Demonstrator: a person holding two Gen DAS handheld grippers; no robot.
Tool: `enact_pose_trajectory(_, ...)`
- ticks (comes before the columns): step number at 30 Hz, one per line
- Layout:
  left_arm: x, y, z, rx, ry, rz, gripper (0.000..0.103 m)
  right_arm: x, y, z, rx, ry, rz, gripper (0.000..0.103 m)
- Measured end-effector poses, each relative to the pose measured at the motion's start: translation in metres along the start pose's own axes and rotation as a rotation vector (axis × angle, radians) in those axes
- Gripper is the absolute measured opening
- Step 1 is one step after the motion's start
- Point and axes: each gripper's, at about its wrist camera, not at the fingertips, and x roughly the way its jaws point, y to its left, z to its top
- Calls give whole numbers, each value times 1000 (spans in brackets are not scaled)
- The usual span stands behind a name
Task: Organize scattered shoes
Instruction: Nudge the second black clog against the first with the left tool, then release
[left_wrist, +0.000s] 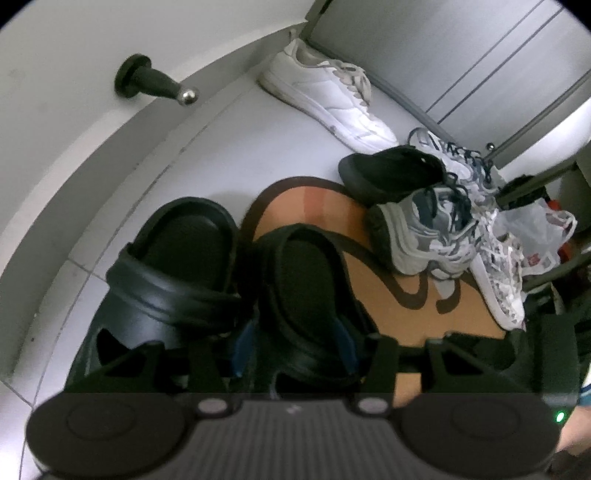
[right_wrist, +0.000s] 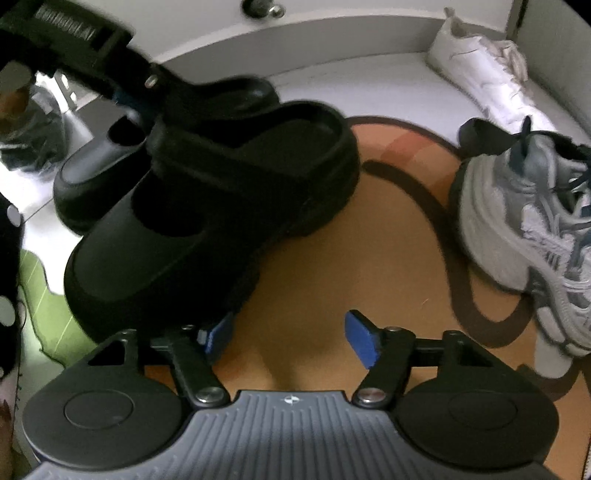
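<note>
Left claw (left_wrist: 291, 350) is clamped across the toe of one black clog (left_wrist: 306, 295), its blue pads (left_wrist: 345, 341) pressing either side, setting it beside the matching clog (left_wrist: 173, 266) by the skirting, apparently to form a pair. Right claw (right_wrist: 288, 339) stands apart and holds nothing; one pad lies just beside the clog's edge over the orange mat (right_wrist: 332, 266), presumably released after steadying it. Grey-and-white trainers (left_wrist: 432, 232) and a white sneaker (left_wrist: 325, 96) lie unsorted beyond.
</note>
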Motion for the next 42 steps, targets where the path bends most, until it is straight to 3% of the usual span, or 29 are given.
enact_pose_trajectory(11,-2,4,-1,-32,-2,13,48,8,8,7,-21,16,-17,66)
enact_pose_trajectory(15,-3,7,-1,-50,-1,11,47,8,13,8,-32,7,14,56)
enact_pose_trajectory(23,-3,7,-2,-66,-6,1,47,8,11,10,-11,7,26,56)
enact_pose_trajectory(27,-9,2,-1,-50,-30,-29,63,-2,12,8,7,-10,37,64)
enact_pose_trajectory(30,-13,-8,-2,-18,-52,-25,66,-13,13,5,19,-16,32,71)
enact_pose_trajectory(36,-12,-17,-3,-2,-53,-15,69,-42,7,0,63,-34,11,75)
enact_pose_trajectory(42,-17,-18,-3,-3,-64,-29,69,-95,-4,-2,113,-64,-39,81)
